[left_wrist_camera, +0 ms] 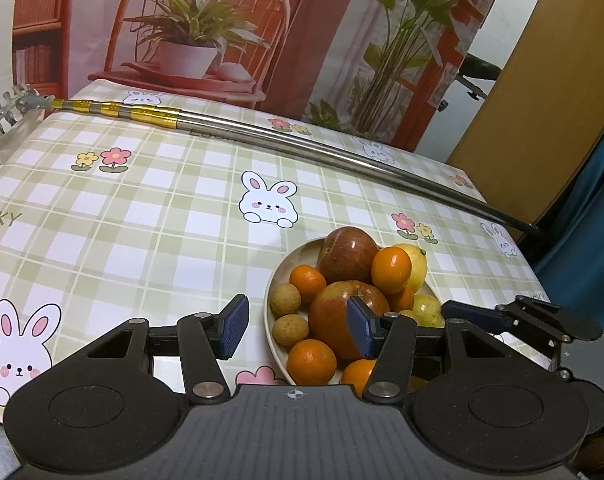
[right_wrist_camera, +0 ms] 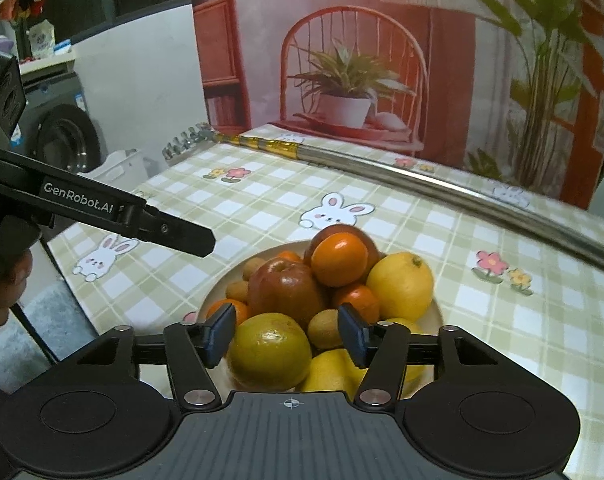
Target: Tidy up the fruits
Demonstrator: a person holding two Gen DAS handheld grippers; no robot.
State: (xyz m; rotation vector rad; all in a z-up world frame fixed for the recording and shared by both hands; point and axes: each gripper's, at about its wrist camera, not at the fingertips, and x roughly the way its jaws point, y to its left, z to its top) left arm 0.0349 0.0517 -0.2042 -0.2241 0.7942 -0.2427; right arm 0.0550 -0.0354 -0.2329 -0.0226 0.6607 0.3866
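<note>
My left tool [left_wrist_camera: 298,328] hangs above the near-left edge of the plate [left_wrist_camera: 273,280], its two blue pads spread apart with nothing between them; past the gap I see the small brown fruits [left_wrist_camera: 286,300] and an orange [left_wrist_camera: 311,361]. My right tool [right_wrist_camera: 286,334] sits low over the near side of the same plate [right_wrist_camera: 222,284], pads spread as well; a yellow-green citrus [right_wrist_camera: 269,354] lies between them, and I cannot tell whether the left pad brushes its skin, though the right pad stands clear of it. All the fruit is heaped on that plate: two red apples [right_wrist_camera: 284,288], a lemon [right_wrist_camera: 399,286], and a bright orange [right_wrist_camera: 339,259] perched on top of the pile. The plate rests on the surface [left_wrist_camera: 142,208], which wears a green checked cloth with rabbits and flowers. Well behind it a long metal pole [left_wrist_camera: 302,146] with gold bands lies across the cloth.
</note>
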